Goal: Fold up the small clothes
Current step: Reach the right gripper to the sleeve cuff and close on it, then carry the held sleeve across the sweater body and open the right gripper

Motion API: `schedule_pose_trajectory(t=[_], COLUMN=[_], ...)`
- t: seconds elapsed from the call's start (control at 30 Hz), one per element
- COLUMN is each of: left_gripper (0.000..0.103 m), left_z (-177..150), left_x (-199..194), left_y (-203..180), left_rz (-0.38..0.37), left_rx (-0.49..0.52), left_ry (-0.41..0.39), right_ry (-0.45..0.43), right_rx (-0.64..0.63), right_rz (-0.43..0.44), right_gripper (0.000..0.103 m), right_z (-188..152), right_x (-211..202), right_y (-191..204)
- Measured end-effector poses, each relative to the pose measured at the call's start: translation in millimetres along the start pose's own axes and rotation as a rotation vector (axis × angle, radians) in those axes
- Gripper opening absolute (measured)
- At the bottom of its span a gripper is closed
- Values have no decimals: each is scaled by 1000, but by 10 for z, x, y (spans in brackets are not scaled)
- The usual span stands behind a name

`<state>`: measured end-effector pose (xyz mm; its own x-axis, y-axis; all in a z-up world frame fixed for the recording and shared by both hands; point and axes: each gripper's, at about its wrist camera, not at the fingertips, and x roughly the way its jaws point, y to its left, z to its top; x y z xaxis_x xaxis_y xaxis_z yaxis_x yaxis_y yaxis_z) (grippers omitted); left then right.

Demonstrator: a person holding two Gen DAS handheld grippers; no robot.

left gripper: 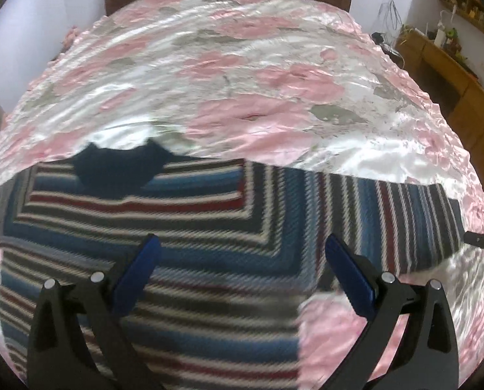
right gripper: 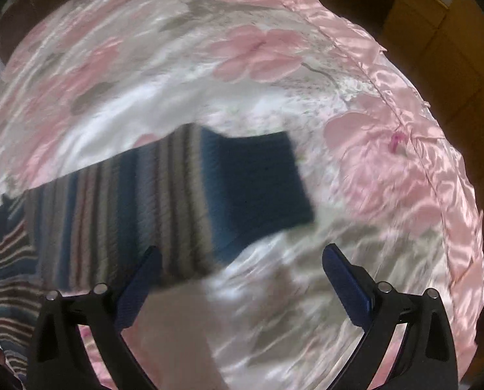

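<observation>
Both your grippers are wide open, holding nothing, over the striped sweater.
Your left gripper (left gripper: 238, 253) hangs over the sweater (left gripper: 177, 243) body; your right gripper (right gripper: 242, 263) sits by its sleeve (right gripper: 183, 201), bare bedspread (right gripper: 307, 97) past the cuff, wood cabinets (left gripper: 443, 61) beyond.

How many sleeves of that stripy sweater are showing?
1 clearly: the sleeve lies stretched out across the bedspread, ending in a dark blue cuff. The sweater's other sleeve may be hidden beyond the picture's edge.

Two wrist fisheye views, both angled down close over a bed.
Left faces the headboard; right faces the bed's edge. Shared: striped knitted sweater (left gripper: 183, 227) (right gripper: 138, 201), pink floral satin bedspread (left gripper: 242, 65) (right gripper: 209, 65).
</observation>
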<state>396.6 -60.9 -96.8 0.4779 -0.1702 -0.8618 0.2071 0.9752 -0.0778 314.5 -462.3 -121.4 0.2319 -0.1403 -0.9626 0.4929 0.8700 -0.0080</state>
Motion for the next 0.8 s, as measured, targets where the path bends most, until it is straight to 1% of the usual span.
schedule_pose_trajectory(t=[0.07,0.17,0.23,0.27,0.3,0.33,0.37,0.43,0.5,0.53,0.57,0.6,0.63,0.73,0.8], left_gripper=[100,100,100,100,100,100,100,100,100,100,100,100,100,100,100], left_z=[31,49,54,60,59,62,64,83,92,100,106,107,112,113,120], left_x=[133,292,373,417,440,464,478,521,530,531,527,521,513,492,476], left_y=[-96,-180,-204,-207,-191,-175,-166,-140,-118,-114,-107,-102,-87,-11,83], left_rz=[3,14,21,28,33,37,38,40,43,47,52,54,56,62,63], left_rx=[3,14,20,21,18,13,8,-3,-9,-8,-6,-4,-3,-6,-18], left_ry=[9,22,24,27,30,32,35,43,42,40,38,36,34,34,39], right_ry=[28,30,47,69,75,71,58,36,20,17,14,7,-6,-65,-81], right_rx=[-2,13,52,81,101,116,126,121,93,81,73,76,74,54,47], right_rz=[0,-9,37,84,108,122,133,141,153,149,158,182,187,183,179], right_gripper=[99,99,97,92,90,90,87,78,45,36,20,18,17,16,16], right_z=[99,204,248,262,262,263,260,253,257,261,269,279,317,316,298], right_x=[172,334,462,553,601,631,643,634,597,571,541,480,451,259,178], right_y=[-133,-290,-411,-476,-512,-539,-554,-542,-490,-466,-445,-431,-430,-371,-309])
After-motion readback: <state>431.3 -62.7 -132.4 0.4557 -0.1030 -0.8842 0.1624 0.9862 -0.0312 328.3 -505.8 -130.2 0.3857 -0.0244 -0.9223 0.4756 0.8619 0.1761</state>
